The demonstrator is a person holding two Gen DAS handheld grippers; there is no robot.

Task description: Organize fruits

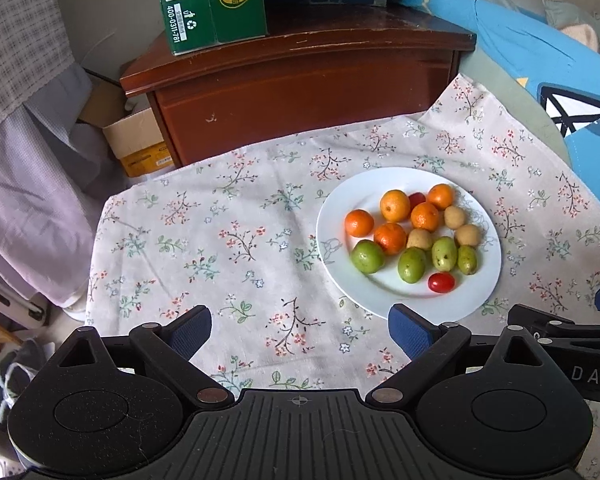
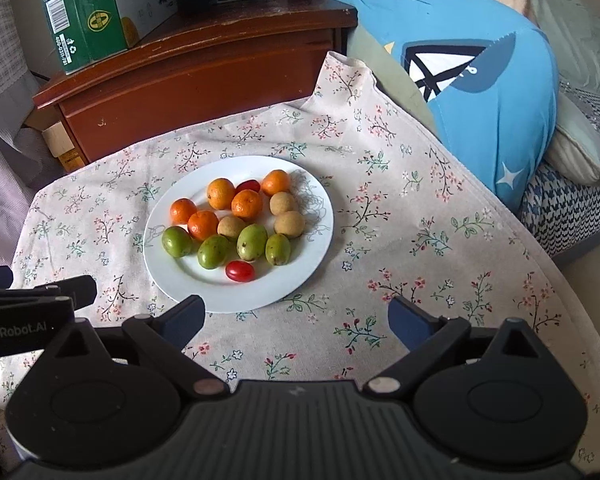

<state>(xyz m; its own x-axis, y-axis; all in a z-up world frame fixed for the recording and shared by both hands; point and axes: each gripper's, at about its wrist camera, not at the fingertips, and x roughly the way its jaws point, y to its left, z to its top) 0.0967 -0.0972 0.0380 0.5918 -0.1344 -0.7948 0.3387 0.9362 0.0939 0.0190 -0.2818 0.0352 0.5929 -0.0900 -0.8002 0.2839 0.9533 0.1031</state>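
A: What are the tongs doing?
B: The left tongs [image 1: 300, 330] and right tongs [image 2: 296, 322] both gape wide, holding nothing, above the floral tablecloth [image 2: 400, 240].
A: And the fruit?
B: Past them, on the white plate [image 2: 300, 256]: a cherry tomato [image 2: 240, 271], green jujubes [image 2: 252, 243], longans [image 2: 289, 224], then small oranges [image 2: 247, 204].

A white plate [image 2: 320, 220] holds 5 orange citrus fruits [image 2: 247, 203], 4 green fruits [image 2: 252, 242], 3 tan ones [image 2: 289, 224] and 2 red tomatoes [image 2: 240, 271]. The pale cloth [image 2: 400, 240] has a floral print; the far cabinet [image 2: 204, 68] is reddish-brown.
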